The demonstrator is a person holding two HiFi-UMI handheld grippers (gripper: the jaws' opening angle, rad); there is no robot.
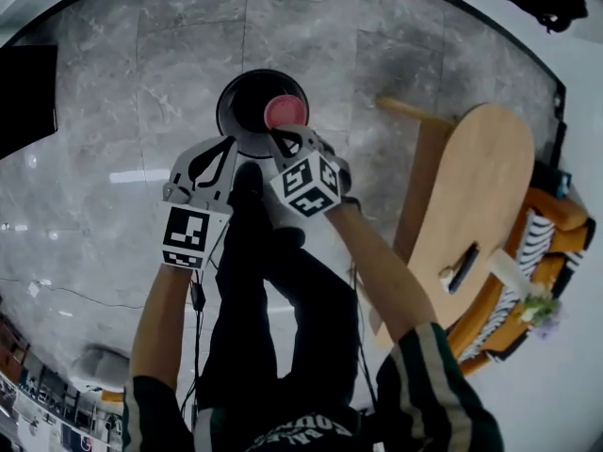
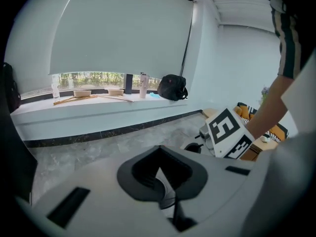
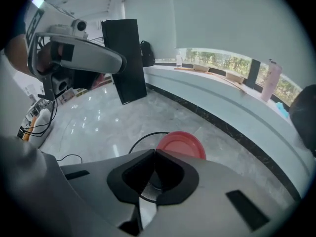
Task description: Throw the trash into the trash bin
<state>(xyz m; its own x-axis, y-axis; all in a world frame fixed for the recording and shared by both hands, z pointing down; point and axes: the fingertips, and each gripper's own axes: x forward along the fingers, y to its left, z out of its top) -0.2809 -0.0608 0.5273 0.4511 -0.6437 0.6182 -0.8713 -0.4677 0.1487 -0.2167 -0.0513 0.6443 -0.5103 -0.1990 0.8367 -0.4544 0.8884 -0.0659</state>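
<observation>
A wooden table (image 1: 480, 186) stands well off to the right of your right gripper (image 1: 283, 137), with 1 thin black thing (image 1: 464, 267) lying on it. An orange chair (image 1: 556, 213) sits on the far side of that table. Your own black shoe (image 1: 247, 182) is just under the 2 grippers, between them. A tall black board (image 3: 126, 58) stands far ahead and to the left of the right gripper. A black bag (image 2: 172, 88) and a pale bottle (image 2: 143, 85) sit on the window ledge (image 2: 98, 110), far ahead of your left gripper (image 2: 159, 147). Nothing stands between the grippers and the bin.

The trash bin (image 1: 226, 97) is on the grey floor (image 1: 122, 158), right in front of both grippers. A round red disc (image 1: 285, 111) is the trash. It shows inside the bin's black rim, just past the tip of the right gripper (image 3: 154, 152). In the right gripper view the red disc (image 3: 180, 143) lies beyond the jaws and is not between them. It is hard to tell if it lies deep in the bin (image 3: 143, 136) or sits near the top.

Your right gripper's 2 jaws are pressed together and hold nothing. Your left gripper (image 1: 229, 144) is beside it, near the bin's edge. Its 2 jaws are also together, with nothing in them.
</observation>
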